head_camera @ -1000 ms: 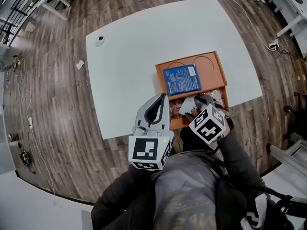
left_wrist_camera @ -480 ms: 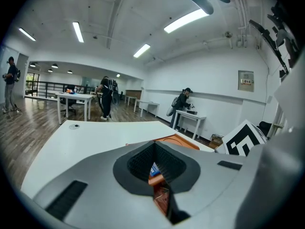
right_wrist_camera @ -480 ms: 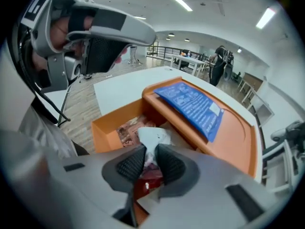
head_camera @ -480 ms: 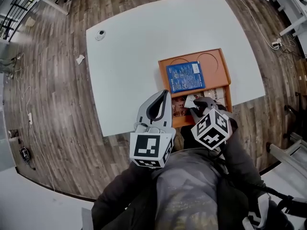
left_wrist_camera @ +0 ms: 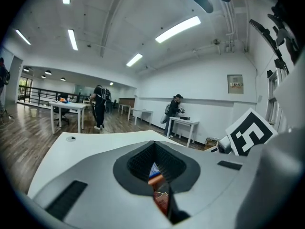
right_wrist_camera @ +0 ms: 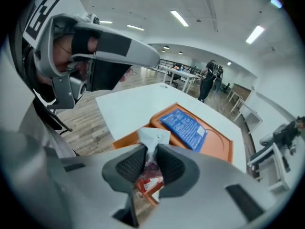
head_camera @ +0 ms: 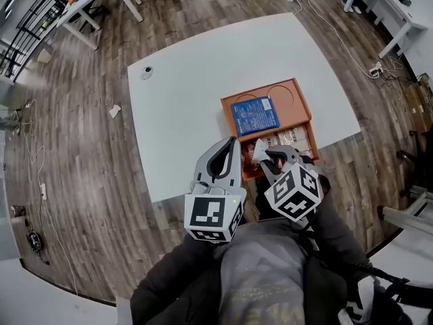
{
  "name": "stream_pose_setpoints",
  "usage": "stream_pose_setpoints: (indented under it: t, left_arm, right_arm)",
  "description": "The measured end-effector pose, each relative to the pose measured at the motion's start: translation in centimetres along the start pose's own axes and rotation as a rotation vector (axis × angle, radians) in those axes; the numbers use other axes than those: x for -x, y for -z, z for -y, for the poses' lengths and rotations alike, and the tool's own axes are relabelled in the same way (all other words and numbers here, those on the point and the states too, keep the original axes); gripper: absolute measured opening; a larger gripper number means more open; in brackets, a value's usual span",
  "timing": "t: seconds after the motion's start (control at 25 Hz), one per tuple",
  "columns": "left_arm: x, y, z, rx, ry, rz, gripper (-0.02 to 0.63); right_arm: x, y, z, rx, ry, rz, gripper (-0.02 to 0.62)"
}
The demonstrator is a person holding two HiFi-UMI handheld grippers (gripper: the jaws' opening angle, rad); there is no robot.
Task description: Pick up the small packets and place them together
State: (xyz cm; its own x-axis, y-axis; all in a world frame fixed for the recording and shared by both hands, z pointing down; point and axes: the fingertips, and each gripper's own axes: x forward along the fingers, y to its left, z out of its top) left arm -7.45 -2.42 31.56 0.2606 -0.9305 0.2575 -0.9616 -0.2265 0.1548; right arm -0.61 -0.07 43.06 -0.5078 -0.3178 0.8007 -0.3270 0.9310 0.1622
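right gripper [right_wrist_camera: 151, 152] had just been closing and pinched a small packet [right_wrist_camera: 154, 136] by its white top edge, low centre of its view, over the near edge of the orange tray [right_wrist_camera: 223, 149]. best move was a firm pinch and a clean lift, then setting it by the packets [head_camera: 287, 138] below the blue pouch [head_camera: 255, 114]. left gripper [head_camera: 225, 149] sat closed and empty, just left of the tray.

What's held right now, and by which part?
The right gripper, jaws just closed in, pinches a small red-and-white packet just below its white end. The left gripper holds nothing.
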Motion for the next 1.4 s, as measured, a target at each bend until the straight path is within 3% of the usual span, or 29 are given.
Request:
stream_pose_setpoints:
  t: [0.56, 1.08, 1.4]
  left_arm:
    - [0.7, -1.4, 1.0, -0.052, 0.036, 0.034, -0.002]
    - [-5.4, -3.2, -0.2, -0.059, 0.009, 0.044, -0.002]
    - [-7.9, -2.5, -2.2, -0.032, -0.050, 0.004, -0.002]
  right_arm:
    - [2.0, -2.5, 1.2, -0.008, 0.089, 0.087, 0.081]
    - [1.4, -3.0, 11.3, -0.075, 0.170, 0.112, 0.083]
    - [-2.3, -2.5, 13.4, -0.102, 0.081, 0.089, 0.104]
